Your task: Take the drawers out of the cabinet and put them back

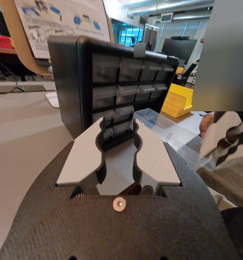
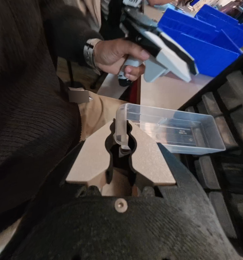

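Pale grey table carries the black drawer cabinet, upright; yellow bin stands just beside it.

Grey table, ceiling ducts, perhaps windows

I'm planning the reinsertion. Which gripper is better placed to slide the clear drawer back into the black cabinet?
Right. The right gripper is already shut on the clear drawer by its front handle, beside the cabinet. The left gripper is open and empty, facing the cabinet front.
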